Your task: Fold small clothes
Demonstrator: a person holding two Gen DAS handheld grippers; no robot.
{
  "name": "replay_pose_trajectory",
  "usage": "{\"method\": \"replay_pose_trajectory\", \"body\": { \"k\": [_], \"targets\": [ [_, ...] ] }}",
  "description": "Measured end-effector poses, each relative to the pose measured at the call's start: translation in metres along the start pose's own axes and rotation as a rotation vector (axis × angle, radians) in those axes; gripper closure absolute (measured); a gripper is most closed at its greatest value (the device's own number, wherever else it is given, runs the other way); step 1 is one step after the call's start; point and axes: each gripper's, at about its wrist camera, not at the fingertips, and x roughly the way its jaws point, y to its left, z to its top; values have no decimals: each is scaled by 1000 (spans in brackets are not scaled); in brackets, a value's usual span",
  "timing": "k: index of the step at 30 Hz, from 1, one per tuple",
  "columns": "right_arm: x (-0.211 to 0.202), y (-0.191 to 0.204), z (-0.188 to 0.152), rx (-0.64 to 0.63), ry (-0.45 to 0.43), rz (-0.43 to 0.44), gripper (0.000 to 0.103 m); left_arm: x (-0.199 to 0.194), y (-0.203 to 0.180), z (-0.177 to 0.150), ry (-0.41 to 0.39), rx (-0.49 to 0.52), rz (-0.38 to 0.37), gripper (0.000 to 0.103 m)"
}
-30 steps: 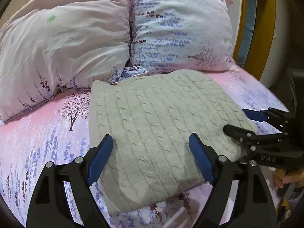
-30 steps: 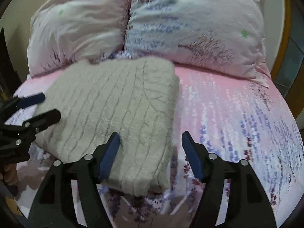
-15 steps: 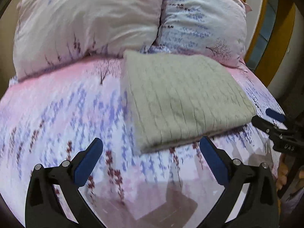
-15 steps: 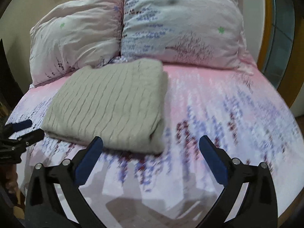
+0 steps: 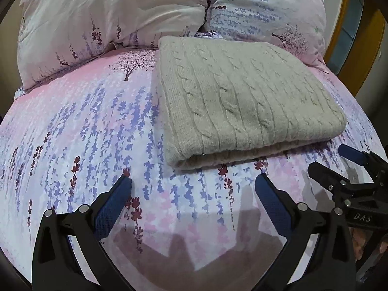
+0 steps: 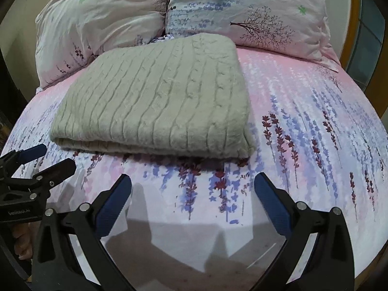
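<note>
A grey cable-knit sweater (image 5: 242, 97) lies folded in a neat rectangle on the bed, just below the pillows; it also shows in the right wrist view (image 6: 157, 101). My left gripper (image 5: 192, 189) is open and empty, hovering over the sheet just short of the sweater's near edge. My right gripper (image 6: 192, 188) is open and empty, also short of the near edge. Each gripper shows in the other's view: the right one (image 5: 334, 162) at the right edge, the left one (image 6: 46, 157) at the left edge.
The bed sheet (image 5: 72, 133) is pink with purple lavender print. Two floral pillows (image 5: 116, 12) (image 5: 266, 7) lie at the head of the bed behind the sweater. A yellow wooden frame (image 5: 359, 36) stands at the far right.
Both grippers have pulled back off the folded sweater toward the foot of the bed. They were over the sweater a second ago; now they hover short of it. The sweater stays folded.
</note>
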Motion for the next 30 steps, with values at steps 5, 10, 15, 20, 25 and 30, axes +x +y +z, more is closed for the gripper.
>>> {"method": "replay_pose_trajectory", "body": {
  "k": [5,10,15,20,25,30],
  "targets": [
    [2,4,-1,-18,7,-22,2,3,-5,-1,9,27,40,1],
    [5,5,0,-31,19,-40,2,5,-9,0,27,46,71,1],
    [5,5,2,-12,37,-50,2,6,-8,3,38,41,76,1],
    [4,6,1,0,29,-62,2,9,-7,6,33,35,80,1],
    [3,6,0,3,15,-65,2,7,-8,2,10,30,86,1],
    [3,6,-1,7,6,-68,2,7,-8,2,9,29,85,1]
  ]
}}
